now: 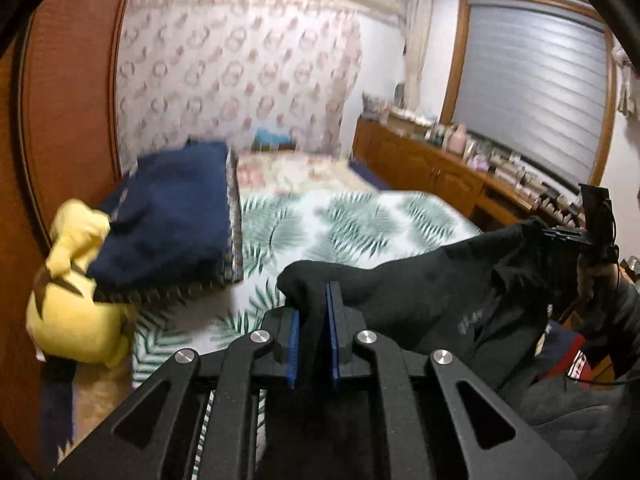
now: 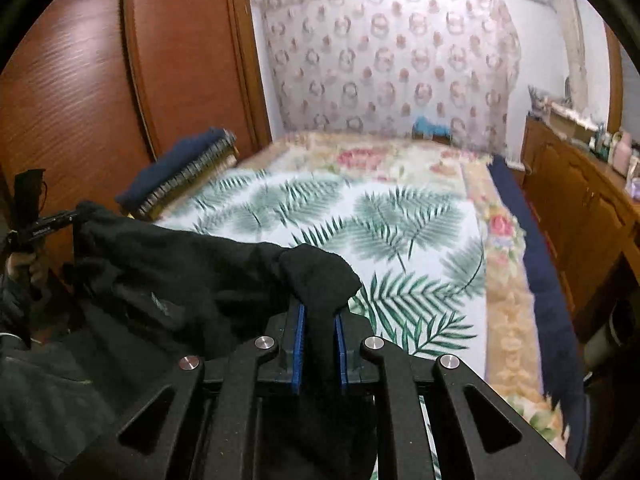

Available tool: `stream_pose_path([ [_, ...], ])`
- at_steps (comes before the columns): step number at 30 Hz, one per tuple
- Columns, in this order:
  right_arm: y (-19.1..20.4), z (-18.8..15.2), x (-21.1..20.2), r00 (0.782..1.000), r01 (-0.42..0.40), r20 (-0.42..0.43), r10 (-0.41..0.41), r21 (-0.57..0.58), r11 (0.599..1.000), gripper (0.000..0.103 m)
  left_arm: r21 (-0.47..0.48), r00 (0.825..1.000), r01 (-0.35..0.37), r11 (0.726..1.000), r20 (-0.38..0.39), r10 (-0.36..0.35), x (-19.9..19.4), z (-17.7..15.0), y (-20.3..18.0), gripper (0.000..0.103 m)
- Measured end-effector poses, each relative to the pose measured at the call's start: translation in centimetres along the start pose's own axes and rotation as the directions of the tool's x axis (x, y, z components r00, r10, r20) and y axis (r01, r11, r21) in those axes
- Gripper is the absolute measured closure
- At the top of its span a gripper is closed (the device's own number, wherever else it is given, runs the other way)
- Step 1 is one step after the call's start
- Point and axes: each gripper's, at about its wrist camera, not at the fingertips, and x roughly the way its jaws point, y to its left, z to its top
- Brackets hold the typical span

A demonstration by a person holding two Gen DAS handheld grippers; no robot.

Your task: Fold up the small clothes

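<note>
A black garment (image 1: 432,284) hangs stretched between my two grippers, held above the bed. My left gripper (image 1: 313,308) is shut on one corner of it, the cloth bunched between the blue pads. My right gripper (image 2: 320,320) is shut on the other corner of the black garment (image 2: 192,276). The right gripper also shows at the right edge of the left wrist view (image 1: 568,236), and the left gripper at the left edge of the right wrist view (image 2: 52,224). The rest of the garment sags below and between them.
A bed with a white palm-leaf sheet (image 2: 360,216) lies ahead. A folded navy pile (image 1: 172,216) and a yellow plush toy (image 1: 76,292) sit at its left edge, by a wooden wardrobe (image 2: 120,80). A cluttered wooden cabinet (image 1: 448,168) runs along the right.
</note>
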Motion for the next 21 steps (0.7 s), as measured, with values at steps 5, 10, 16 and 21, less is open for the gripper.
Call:
stream_pose_path([
  [5, 1.3, 1.5, -4.6, 0.995, -0.035, 0.097, 0.034, 0.003, 0.999, 0.091, 0.004, 0.995, 0.064, 0.998, 0.074, -0.064, -2.5, 2.9, -1.0, 0.091],
  [10, 2.9, 2.9, -7.8, 0.985, -0.066, 0.159, 0.071, -0.039, 0.997, 0.091, 0.019, 0.988, 0.089, 0.996, 0.129, -0.09, -5.0, 5.2, -2.2, 0.091],
  [16, 3.9, 4.6, -12.3, 0.968, -0.024, 0.247, 0.04, -0.067, 0.997, 0.091, 0.057, 0.978, 0.04, 0.998, 0.201, -0.051, -7.9, 7.2, -3.4, 0.091],
  [21, 4.4, 5.7, -15.4, 0.946, 0.035, 0.325, -0.01, -0.071, 0.997, 0.091, 0.097, 0.959, -0.003, 0.995, 0.283, -0.025, -10.5, 10.4, -4.0, 0.091],
])
